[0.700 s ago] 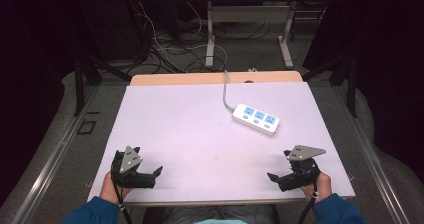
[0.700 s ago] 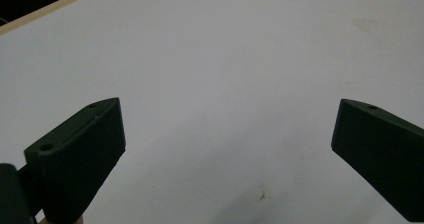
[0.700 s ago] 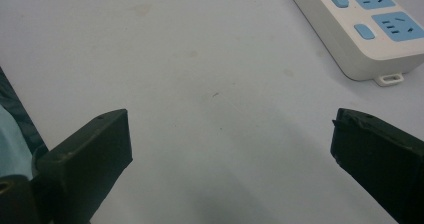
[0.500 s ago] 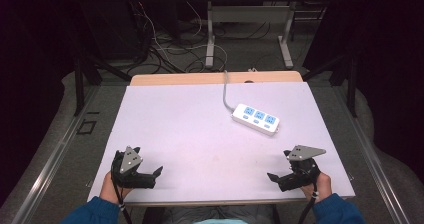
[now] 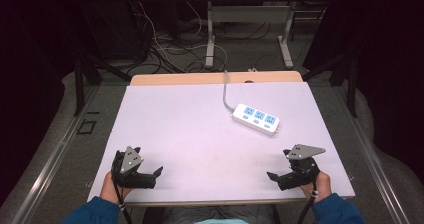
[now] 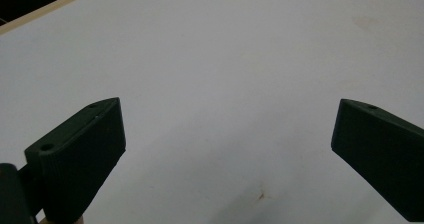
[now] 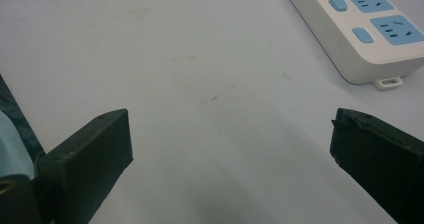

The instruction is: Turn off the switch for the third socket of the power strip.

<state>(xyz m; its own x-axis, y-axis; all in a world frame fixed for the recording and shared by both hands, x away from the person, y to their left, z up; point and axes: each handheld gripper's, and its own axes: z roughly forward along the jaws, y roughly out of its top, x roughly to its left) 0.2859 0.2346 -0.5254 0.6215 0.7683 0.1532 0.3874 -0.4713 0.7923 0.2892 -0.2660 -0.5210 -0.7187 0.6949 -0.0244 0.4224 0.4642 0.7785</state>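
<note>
I hold both tools, left tool [image 5: 150,176] and right tool [image 5: 280,176], wide open and empty on the tabletop [image 5: 200,129]; next, probably reach the right for the power strip [image 5: 255,118]

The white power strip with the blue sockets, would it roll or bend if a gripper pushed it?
Probably neither. The power strip looks like a flat, hard plastic box lying on the table, so it would likely slide. Its grey cable looks bendy and might tug it sideways.

Black grippers [image 5: 150,176], grey plates, seemingly blue sleeves [image 5: 90,214].
</note>
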